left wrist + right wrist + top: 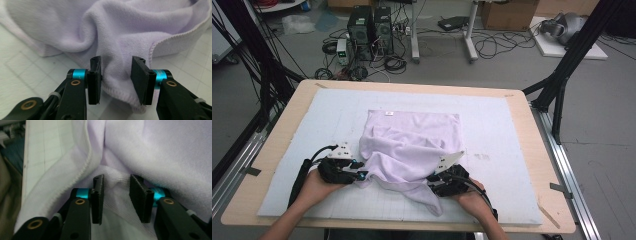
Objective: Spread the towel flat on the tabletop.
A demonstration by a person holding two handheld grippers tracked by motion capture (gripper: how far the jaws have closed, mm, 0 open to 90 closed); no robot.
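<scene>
A lilac towel (412,147) lay rumpled and half folded on the table's (522,125) white mat, nearer its front edge. The left tongs (116,75) stood partly open, a hemmed fold between the jaws, unpinched. The right tongs (116,195) gaped likewise over towel fabric near the front edge.

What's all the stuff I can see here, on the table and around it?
towel: one, lilac, rumpled and half folded on the mat
mat: one, pale blue-white with a grid, covers most of the table
table: one, light wood
computer towers: two, black, on the floor behind the table
cables: many, black, on the floor
cardboard box: one, brown, far back
left hand-held gripper: one, black, open, towel edge between its jaws
right hand-held gripper: one, black, open, towel fold between its jaws
</scene>
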